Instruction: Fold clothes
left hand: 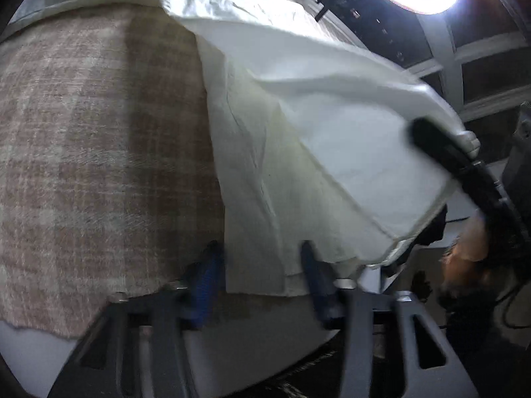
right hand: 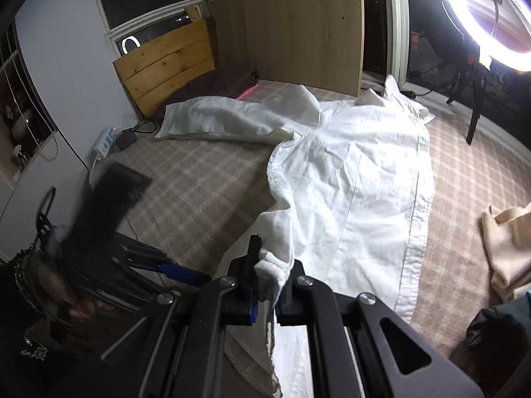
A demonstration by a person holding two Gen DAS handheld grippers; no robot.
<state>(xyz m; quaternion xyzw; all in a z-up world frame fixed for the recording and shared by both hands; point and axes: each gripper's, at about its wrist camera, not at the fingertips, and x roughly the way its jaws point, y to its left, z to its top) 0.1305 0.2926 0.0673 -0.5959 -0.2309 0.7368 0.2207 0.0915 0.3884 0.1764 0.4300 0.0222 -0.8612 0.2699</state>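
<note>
While right gripper [right hand: 267, 285] angles down, jaws clamping white shirt [right hand: 348, 179] hem, left gripper [left hand: 262, 265] jaws seemingly released.

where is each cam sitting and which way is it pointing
Left wrist: rides the left gripper, angled down at the white shirt on the plaid blanket; its blue-padded fingers straddle the shirt's edge, open.
Right wrist: rides the right gripper, looking down along the shirt toward a wooden board and ring light; jaws pinch a bunched corner of fabric.
Shared: shirt, blanket and ring light; each view also catches the other gripper.
</note>
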